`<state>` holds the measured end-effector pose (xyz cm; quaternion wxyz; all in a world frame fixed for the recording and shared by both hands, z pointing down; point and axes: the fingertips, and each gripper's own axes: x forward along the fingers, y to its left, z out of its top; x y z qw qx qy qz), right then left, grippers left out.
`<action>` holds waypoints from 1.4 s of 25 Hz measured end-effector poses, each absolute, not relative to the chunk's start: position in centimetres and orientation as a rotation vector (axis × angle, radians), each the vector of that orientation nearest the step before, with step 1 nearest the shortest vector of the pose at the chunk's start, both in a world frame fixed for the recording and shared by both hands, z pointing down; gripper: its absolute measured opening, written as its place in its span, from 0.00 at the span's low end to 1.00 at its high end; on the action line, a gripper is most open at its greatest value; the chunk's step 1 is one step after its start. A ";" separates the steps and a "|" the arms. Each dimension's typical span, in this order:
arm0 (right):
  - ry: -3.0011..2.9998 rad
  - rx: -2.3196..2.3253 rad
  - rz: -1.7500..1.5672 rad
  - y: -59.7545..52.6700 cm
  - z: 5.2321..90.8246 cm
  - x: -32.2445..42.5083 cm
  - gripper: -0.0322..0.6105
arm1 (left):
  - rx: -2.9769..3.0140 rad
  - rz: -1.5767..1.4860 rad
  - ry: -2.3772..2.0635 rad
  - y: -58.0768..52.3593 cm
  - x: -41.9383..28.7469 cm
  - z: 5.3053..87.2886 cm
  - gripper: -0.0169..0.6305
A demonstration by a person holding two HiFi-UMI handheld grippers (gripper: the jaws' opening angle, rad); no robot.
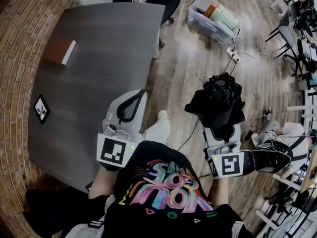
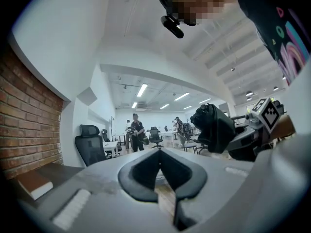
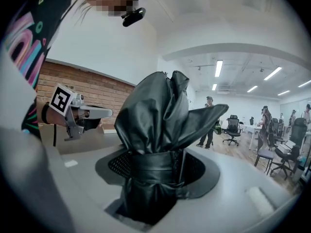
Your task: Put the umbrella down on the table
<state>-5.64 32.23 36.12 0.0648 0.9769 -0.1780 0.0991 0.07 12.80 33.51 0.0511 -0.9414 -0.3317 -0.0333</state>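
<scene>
A folded black umbrella stands upright in my right gripper, over the wooden floor to the right of the grey table. In the right gripper view the jaws of that gripper are shut on the umbrella at its strapped waist, and the loose fabric flares above them. My left gripper hovers at the table's right edge, shut with nothing in it. In the left gripper view the left gripper's tips meet over an empty hollow, and the umbrella shows to the right.
A brown book and a small framed card lie on the table's left side. A brick wall runs along the table's left. On the floor are a clear plastic bin, a power strip and cables. Office chairs stand at far right.
</scene>
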 end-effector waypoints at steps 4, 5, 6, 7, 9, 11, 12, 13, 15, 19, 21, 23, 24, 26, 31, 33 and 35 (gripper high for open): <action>-0.604 2.928 0.336 31.9 35.9 0.2 0.44 | -2.907 -0.086 -0.914 11.8 5.1 33.2 0.02; -0.627 2.917 0.342 31.8 35.8 1.6 0.44 | -2.921 -0.087 -0.890 11.5 6.2 33.2 0.02; -0.656 2.904 0.337 31.5 35.7 3.0 0.44 | -2.934 -0.087 -0.865 11.1 7.2 33.2 0.02; -0.688 2.892 0.327 31.0 35.6 4.3 0.44 | -2.947 -0.087 -0.840 10.7 8.0 33.2 0.02; -0.748 2.875 0.310 30.0 35.3 6.4 0.44 | -2.965 -0.092 -0.787 9.6 9.1 33.3 0.02; -0.800 2.870 0.294 29.1 35.0 7.7 0.44 | -2.978 -0.089 -0.727 8.7 9.5 33.1 0.02; -0.825 2.870 0.287 28.7 34.9 8.1 0.44 | -2.987 -0.084 -0.695 8.2 9.4 33.0 0.02; -0.852 2.865 0.286 28.2 34.9 8.4 0.44 | -2.997 -0.082 -0.662 7.7 9.2 32.9 0.02; -0.907 2.842 0.296 26.8 35.2 9.5 0.44 | -3.014 -0.087 -0.597 6.1 9.2 33.0 0.02; -1.018 2.808 0.309 23.4 35.6 12.9 0.44 | -3.056 -0.102 -0.464 2.4 10.5 33.3 0.02; -1.076 2.782 0.297 22.9 35.4 13.5 0.44 | -3.068 -0.106 -0.396 1.9 10.2 33.2 0.02; -1.138 2.752 0.277 22.8 35.2 13.9 0.44 | -3.074 -0.100 -0.326 2.1 9.5 32.9 0.02; -1.176 2.734 0.270 22.6 35.1 14.3 0.44 | -3.080 -0.097 -0.284 2.0 9.3 32.8 0.02; -1.258 2.697 0.265 21.3 35.1 15.8 0.44 | -3.093 -0.101 -0.190 1.2 9.4 32.9 0.02; -1.464 2.593 0.270 15.0 35.5 20.3 0.44 | -3.110 -0.140 0.038 -3.7 10.8 33.2 0.02; -1.559 2.532 0.253 12.1 35.5 21.8 0.44 | -3.113 -0.171 0.156 -5.6 10.5 33.6 0.02; -1.647 2.470 0.245 9.6 35.5 22.9 0.44 | -3.109 -0.189 0.277 -7.2 10.1 33.8 0.02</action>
